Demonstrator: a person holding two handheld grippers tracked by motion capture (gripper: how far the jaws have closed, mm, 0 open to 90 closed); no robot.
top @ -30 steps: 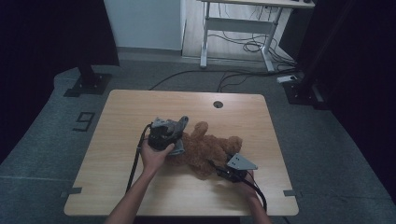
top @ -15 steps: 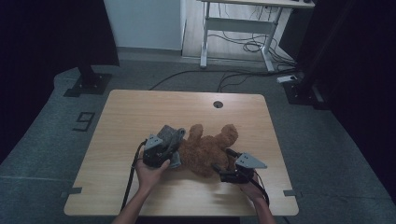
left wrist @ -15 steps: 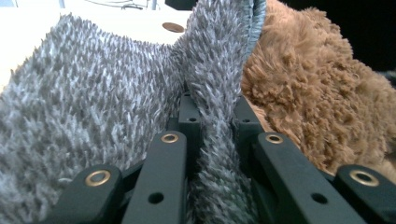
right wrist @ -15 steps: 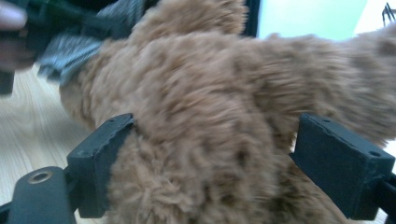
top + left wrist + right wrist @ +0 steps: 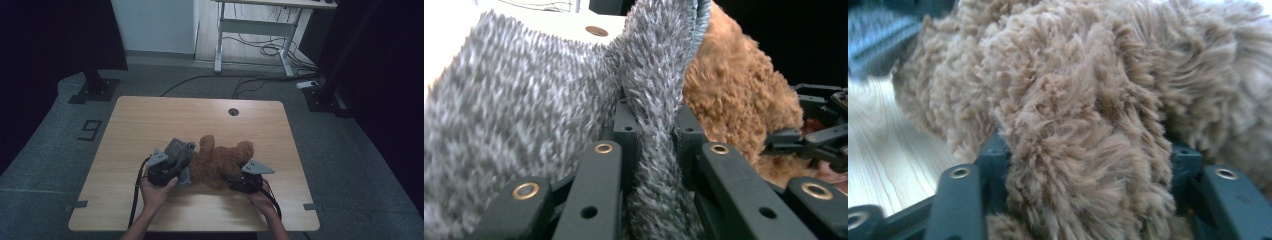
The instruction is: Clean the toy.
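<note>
A brown teddy bear (image 5: pixel 220 162) lies in the near middle of the wooden table (image 5: pixel 150 120). A grey fuzzy cloth (image 5: pixel 176 150) lies against the bear's left side. My left gripper (image 5: pixel 182 162) is shut on a fold of this cloth (image 5: pixel 524 100), pinched between its jaws (image 5: pixel 654 125), with the bear (image 5: pixel 734 100) just beyond. My right gripper (image 5: pixel 231 179) is at the bear's near right side. Its jaws (image 5: pixel 1088 155) have just been closing and now press on a thick furry limb of the bear (image 5: pixel 1088 100).
The table has a round cable hole (image 5: pixel 233 111) near its far edge. Bare wood (image 5: pixel 888 150) lies left of the bear. A desk frame with cables (image 5: pixel 260 45) stands on the floor behind. The right gripper (image 5: pixel 814 145) shows at the right of the left gripper view.
My left gripper has moved toward the near edge and a little left, taking the grey cloth with it. The bear has shifted slightly. The right hand has stayed in place.
</note>
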